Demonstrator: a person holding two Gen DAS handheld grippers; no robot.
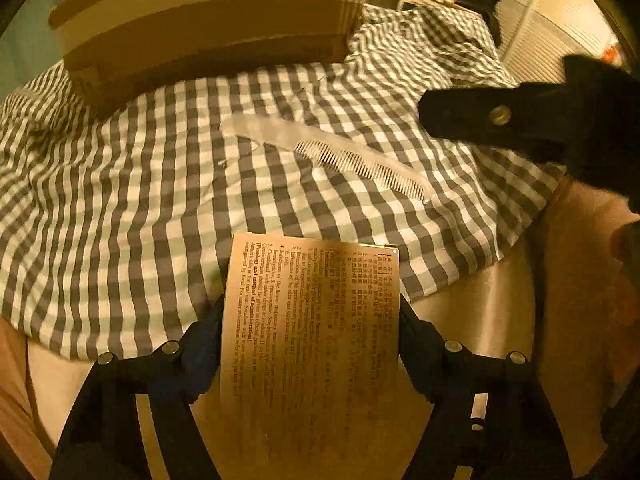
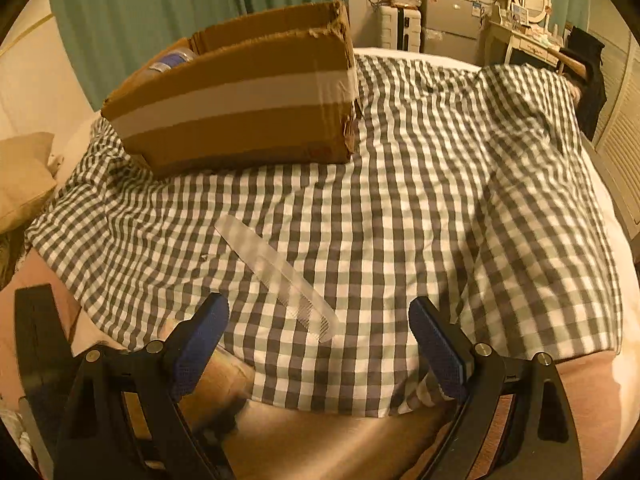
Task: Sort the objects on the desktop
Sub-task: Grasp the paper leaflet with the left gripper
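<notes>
My left gripper (image 1: 310, 320) is shut on a flat medicine box (image 1: 312, 320) printed with text, held above the near edge of the checked cloth. A clear plastic comb (image 1: 332, 152) lies on the cloth ahead of it; it also shows in the right wrist view (image 2: 276, 276). My right gripper (image 2: 316, 320) is open and empty, hovering just behind the comb's toothed end; one of its fingers (image 1: 480, 114) shows at the right of the left wrist view. A brown cardboard box (image 2: 240, 96) stands at the back left, open on top, with a blue-capped item inside.
The grey-and-white checked cloth (image 2: 420, 220) covers a bed with a pink sheet (image 2: 320, 440) at the near edge. A pillow (image 2: 24, 176) lies at the left. A dressing table with mirror (image 2: 528, 4) and drawers stand beyond the bed.
</notes>
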